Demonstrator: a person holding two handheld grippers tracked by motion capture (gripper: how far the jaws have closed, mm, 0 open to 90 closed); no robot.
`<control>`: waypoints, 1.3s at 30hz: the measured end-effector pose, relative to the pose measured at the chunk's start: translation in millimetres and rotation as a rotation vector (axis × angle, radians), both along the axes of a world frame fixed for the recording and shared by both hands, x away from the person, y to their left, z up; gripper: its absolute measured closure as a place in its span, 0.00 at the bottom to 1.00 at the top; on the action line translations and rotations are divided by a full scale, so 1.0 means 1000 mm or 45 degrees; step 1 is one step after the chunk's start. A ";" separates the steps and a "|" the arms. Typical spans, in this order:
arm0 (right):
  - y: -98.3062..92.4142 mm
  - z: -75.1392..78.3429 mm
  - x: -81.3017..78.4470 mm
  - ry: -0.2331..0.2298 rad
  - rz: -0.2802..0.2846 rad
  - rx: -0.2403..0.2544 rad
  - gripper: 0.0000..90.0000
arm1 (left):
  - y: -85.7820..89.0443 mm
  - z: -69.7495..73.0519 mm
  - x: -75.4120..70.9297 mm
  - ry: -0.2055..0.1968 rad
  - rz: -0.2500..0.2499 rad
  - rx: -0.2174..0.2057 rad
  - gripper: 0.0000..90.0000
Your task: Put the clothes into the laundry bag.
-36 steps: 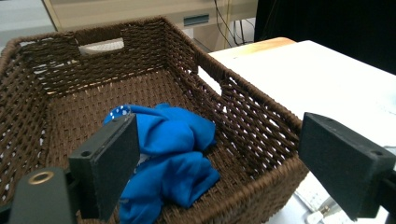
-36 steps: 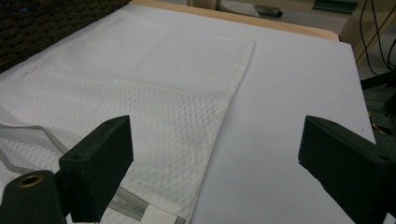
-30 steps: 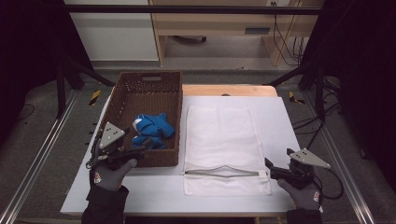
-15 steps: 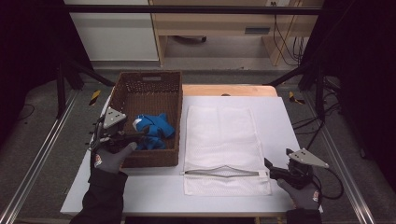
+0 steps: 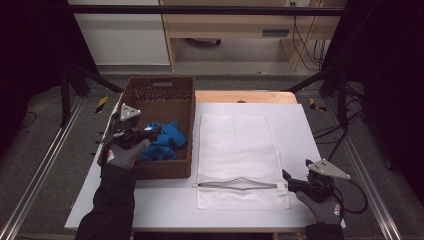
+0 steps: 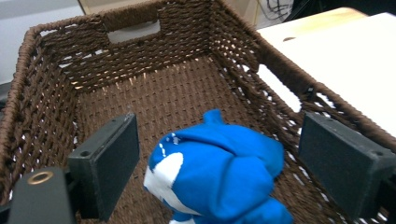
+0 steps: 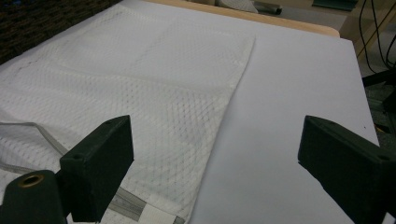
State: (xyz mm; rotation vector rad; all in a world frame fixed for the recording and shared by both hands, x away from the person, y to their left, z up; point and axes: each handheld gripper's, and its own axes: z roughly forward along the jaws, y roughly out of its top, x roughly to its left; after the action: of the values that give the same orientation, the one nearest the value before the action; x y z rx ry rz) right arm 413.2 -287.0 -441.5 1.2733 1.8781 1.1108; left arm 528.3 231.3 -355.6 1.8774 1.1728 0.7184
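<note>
A brown wicker basket (image 5: 185,112) stands at the table's left and holds a crumpled blue cloth (image 5: 162,140) with white patches. My left gripper (image 5: 152,132) reaches over the basket's left rim, open, its jaws standing on either side of the blue cloth (image 6: 219,168) without closing on it. A white mesh laundry bag (image 5: 240,150) lies flat mid-table, its zippered mouth near the front edge slightly parted. My right gripper (image 5: 290,182) rests open at the bag's front right corner; the mesh bag (image 7: 140,93) lies ahead of its jaws.
The white table top (image 5: 295,130) has bare room to the right of the bag. A wooden board (image 5: 245,96) edges the table's back. Metal rails run along both sides, and cables (image 5: 305,45) lie on the floor behind.
My left gripper has moved forward and right from the basket's near-left corner into the basket, up to the blue cloth. The right gripper has stayed put.
</note>
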 end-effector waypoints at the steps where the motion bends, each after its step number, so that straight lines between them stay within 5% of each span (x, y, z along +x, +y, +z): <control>1: 0.000 0.000 0.000 0.001 0.000 0.001 0.12 | 0.000 0.000 0.004 0.011 0.003 0.020 0.13; 17: 0.000 -0.002 0.001 0.022 0.002 0.006 0.12 | -0.001 -0.014 0.035 0.099 -0.008 0.117 0.12; 24: -0.001 -0.003 0.002 0.025 -0.002 -0.002 0.11 | -0.001 -0.031 0.040 0.183 -0.029 0.174 0.10; 30: -0.001 -0.004 0.002 0.036 0.003 -0.004 0.11 | -0.003 -0.037 0.042 0.244 -0.069 0.171 0.05; 39: -0.001 -0.005 0.003 0.046 0.003 -0.007 0.10 | -0.011 -0.054 0.047 0.377 -0.105 0.292 0.03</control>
State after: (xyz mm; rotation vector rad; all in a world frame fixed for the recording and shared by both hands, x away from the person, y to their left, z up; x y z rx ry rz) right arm 416.1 -288.0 -446.7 1.2967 1.9076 1.0900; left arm 575.6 220.0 -409.6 2.2706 1.2261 0.5605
